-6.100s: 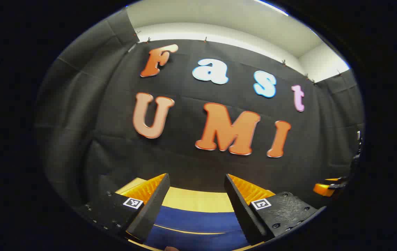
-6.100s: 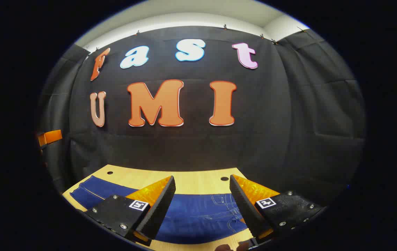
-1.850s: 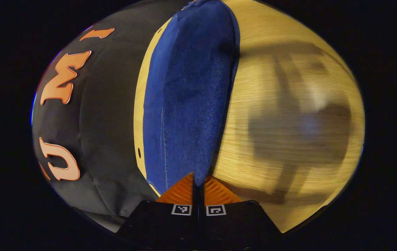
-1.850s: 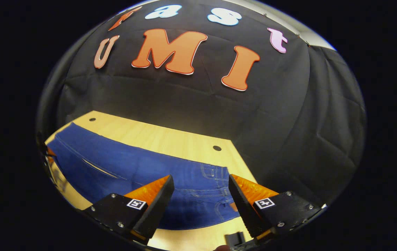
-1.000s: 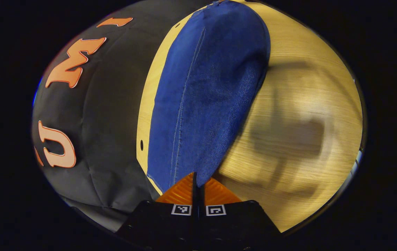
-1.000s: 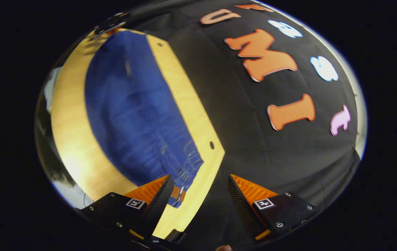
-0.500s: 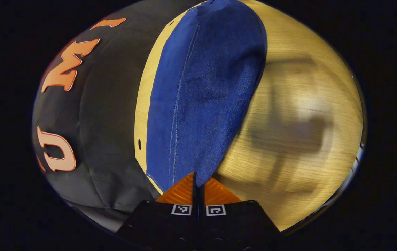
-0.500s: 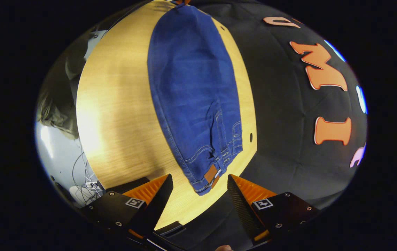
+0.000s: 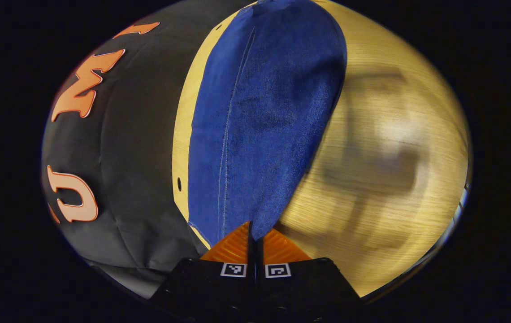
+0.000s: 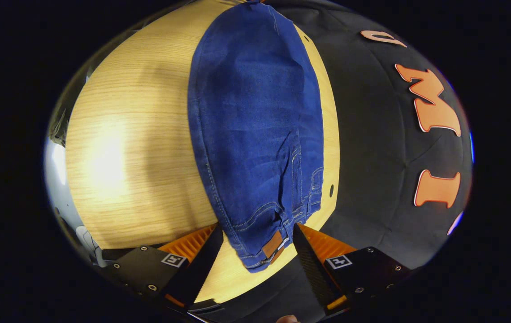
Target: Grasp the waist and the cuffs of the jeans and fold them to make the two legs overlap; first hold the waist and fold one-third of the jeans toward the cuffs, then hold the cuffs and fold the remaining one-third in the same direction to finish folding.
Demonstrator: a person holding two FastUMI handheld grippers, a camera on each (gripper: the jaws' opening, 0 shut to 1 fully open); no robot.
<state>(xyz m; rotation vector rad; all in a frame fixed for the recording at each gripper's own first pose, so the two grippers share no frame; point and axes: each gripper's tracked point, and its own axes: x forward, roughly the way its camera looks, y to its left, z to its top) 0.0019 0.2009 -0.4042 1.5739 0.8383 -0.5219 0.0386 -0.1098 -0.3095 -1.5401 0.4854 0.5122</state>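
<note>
Blue jeans (image 9: 264, 112) lie stretched along a light wooden table (image 9: 394, 148). In the left gripper view, my left gripper (image 9: 254, 231) is shut on the cuff end of the jeans, which run away from it up the picture. In the right gripper view the jeans (image 10: 251, 125) end in the waist with a brown patch (image 10: 272, 245), and that waist lies between the spread fingers of my right gripper (image 10: 257, 233). The right gripper is open and its fingers stand either side of the waistband without pressing on it.
The table's far edge (image 10: 332, 148) runs beside the black booth wall, with a small hole (image 10: 331, 189) near the waist. A wide bare stretch of tabletop (image 10: 125, 157) lies on the other side of the jeans. Cables show below the table edge at the left (image 10: 65, 193).
The right gripper has swung round and come in over the waist, which now sits between its open fingers. The left gripper stays shut on the cuffs, hardly moved.
</note>
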